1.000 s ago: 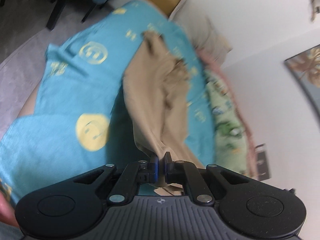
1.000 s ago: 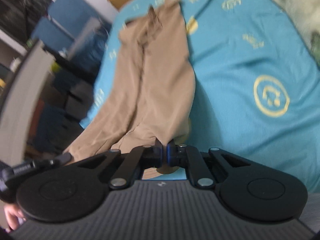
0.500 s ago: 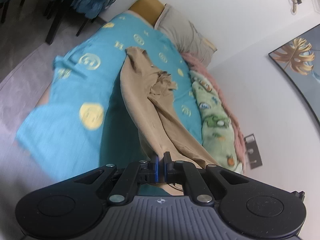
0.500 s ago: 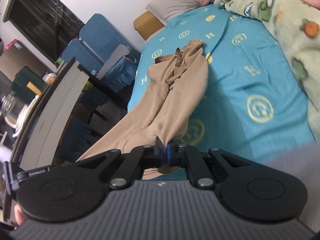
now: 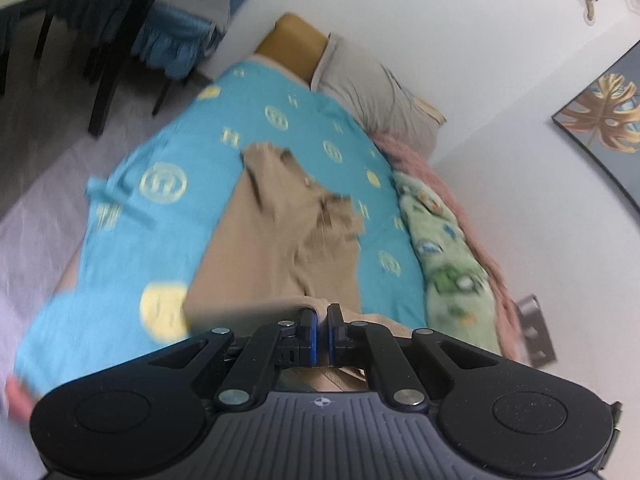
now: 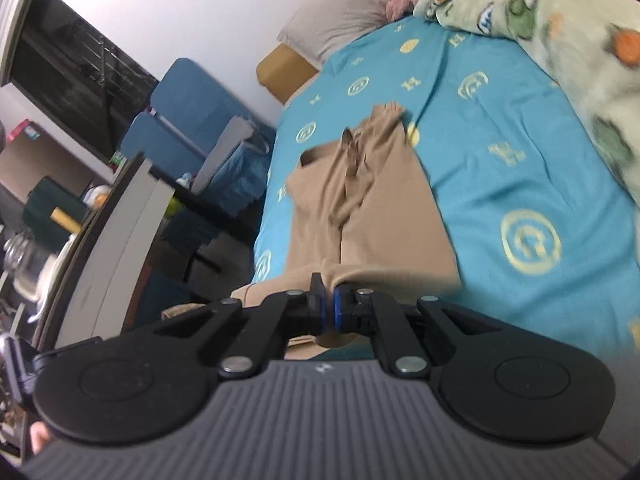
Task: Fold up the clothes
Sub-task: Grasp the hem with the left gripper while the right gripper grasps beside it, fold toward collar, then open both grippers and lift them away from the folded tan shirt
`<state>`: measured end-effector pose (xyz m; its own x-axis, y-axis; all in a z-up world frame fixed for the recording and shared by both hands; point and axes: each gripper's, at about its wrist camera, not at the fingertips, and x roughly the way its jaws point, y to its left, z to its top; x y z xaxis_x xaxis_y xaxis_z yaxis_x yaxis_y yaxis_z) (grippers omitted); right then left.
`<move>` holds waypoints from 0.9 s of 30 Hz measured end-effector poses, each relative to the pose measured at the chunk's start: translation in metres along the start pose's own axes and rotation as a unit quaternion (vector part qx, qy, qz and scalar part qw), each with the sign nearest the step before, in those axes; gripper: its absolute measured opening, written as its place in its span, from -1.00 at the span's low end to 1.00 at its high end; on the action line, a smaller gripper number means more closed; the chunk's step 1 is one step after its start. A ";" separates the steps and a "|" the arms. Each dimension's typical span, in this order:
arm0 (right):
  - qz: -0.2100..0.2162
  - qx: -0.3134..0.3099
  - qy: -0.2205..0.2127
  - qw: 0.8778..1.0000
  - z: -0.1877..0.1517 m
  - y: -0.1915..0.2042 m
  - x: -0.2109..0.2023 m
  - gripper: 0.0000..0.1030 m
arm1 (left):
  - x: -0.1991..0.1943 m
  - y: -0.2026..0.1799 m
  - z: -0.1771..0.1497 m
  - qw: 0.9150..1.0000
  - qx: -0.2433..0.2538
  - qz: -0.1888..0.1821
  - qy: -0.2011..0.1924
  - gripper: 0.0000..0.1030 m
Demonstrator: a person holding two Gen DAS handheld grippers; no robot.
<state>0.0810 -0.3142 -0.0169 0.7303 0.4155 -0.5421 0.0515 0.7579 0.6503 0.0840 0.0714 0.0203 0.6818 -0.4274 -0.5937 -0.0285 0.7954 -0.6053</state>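
Left wrist: tan trousers point(image 5: 280, 248) blurred, hem behind fingers point(image 5: 310, 322).

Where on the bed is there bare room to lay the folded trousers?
Bare teal sheet lies between the tan trousers and the green blanket, and beside the trousers toward the floor edge. Crowded: the wall side under the blanket, and the head end by the pillow.
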 end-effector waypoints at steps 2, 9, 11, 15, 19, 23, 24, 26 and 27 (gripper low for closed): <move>-0.010 -0.008 -0.005 1.000 0.019 0.000 0.027 -0.86 | 0.028 -0.005 0.017 1.000 0.012 0.017 -0.012 -0.90; -0.052 -0.060 -0.020 0.997 0.065 -0.006 0.127 -0.85 | 0.131 -0.003 0.057 0.993 0.078 0.073 -0.041 -0.90; -0.064 -0.073 -0.020 0.995 0.071 -0.013 0.157 -0.85 | 0.161 0.003 0.060 0.989 0.109 0.090 -0.041 -0.89; -0.100 -0.105 0.004 0.989 0.075 -0.031 0.216 -0.85 | 0.222 0.024 0.055 0.982 0.144 0.119 -0.017 -0.89; -0.131 -0.137 0.040 0.981 0.062 -0.049 0.257 -0.85 | 0.262 0.053 0.044 0.980 0.149 0.135 0.015 -0.89; -0.132 -0.149 0.041 0.979 0.058 -0.054 0.263 -0.84 | 0.273 0.063 0.039 0.979 0.155 0.133 0.023 -0.87; -0.133 -0.149 0.044 0.979 0.059 -0.052 0.262 -0.84 | 0.273 0.061 0.039 0.977 0.163 0.134 0.023 -0.84; -0.134 -0.146 0.043 0.979 0.062 -0.049 0.258 -0.83 | 0.267 0.056 0.039 0.976 0.173 0.133 0.022 -0.65; -0.134 -0.144 0.042 0.980 0.062 -0.047 0.256 -0.82 | 0.262 0.052 0.038 0.975 0.178 0.133 0.020 -0.31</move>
<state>0.3077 -0.2748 -0.1528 0.6577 0.2122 -0.7228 0.0311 0.9511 0.3075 0.2893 0.0168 -0.1465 0.6561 -0.1970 -0.7285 0.0601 0.9759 -0.2098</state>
